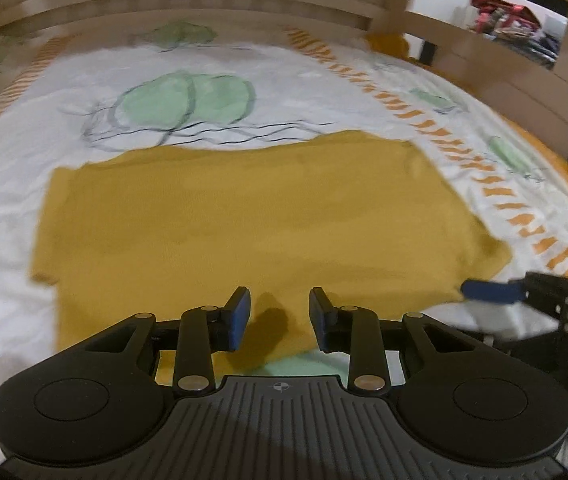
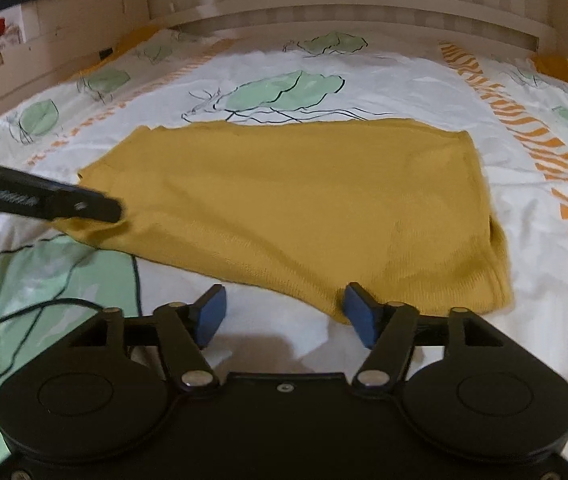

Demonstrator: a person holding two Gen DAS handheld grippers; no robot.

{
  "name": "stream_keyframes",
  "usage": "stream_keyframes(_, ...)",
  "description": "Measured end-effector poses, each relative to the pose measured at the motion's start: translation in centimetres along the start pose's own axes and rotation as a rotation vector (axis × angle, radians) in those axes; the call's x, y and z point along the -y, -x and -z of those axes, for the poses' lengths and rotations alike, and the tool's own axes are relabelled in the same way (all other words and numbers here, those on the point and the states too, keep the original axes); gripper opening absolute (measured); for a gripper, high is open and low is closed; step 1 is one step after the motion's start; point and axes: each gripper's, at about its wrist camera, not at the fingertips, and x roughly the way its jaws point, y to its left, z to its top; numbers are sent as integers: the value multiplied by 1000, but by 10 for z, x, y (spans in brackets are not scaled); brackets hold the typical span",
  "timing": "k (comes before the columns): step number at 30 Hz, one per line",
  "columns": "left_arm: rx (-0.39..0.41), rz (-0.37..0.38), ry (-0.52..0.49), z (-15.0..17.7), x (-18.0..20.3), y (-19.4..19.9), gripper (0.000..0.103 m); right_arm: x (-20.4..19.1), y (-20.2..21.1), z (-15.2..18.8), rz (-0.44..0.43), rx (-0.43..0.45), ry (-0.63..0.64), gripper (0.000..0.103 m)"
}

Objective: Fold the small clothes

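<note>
A mustard-yellow knitted garment (image 1: pixel 251 216) lies flat on the bed, folded into a rough rectangle. My left gripper (image 1: pixel 279 312) hovers over its near edge, blue pads apart, with only flat cloth and shadow showing in the gap. In the right wrist view, the left gripper (image 2: pixel 111 210) reaches in from the left to the garment's (image 2: pixel 304 200) near left corner. My right gripper (image 2: pixel 284 314) stands open at the near right corner. Its right pad sits at the hem, with white sheet between the fingers. From the left wrist view, the right gripper (image 1: pixel 488 291) shows at the garment's right edge.
The bed sheet (image 2: pixel 384 80) is white with green leaf prints and orange striped bands. A wooden headboard (image 2: pixel 344 12) runs along the far side. A black cable (image 2: pixel 43 308) lies on the sheet at the near left. Shelves with clutter (image 1: pixel 512 24) stand beyond the bed.
</note>
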Motion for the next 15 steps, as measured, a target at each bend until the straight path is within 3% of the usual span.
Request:
stream_keyframes(5,-34,29,-37,-9,27,-31,32,11,16,6,-9,17,-66,77)
stream_keyframes(8,-106,41,-47,-2,35,-48,32,25,26,6,-15,33,-128,78)
stream_keyframes(11,-90,29,-62,9,37,-46,32,42,34,4,-19,56,-208,78)
stream_keyframes(15,-97,50,-2,12,30,-46,32,70,36,1,-8,75,-308,79)
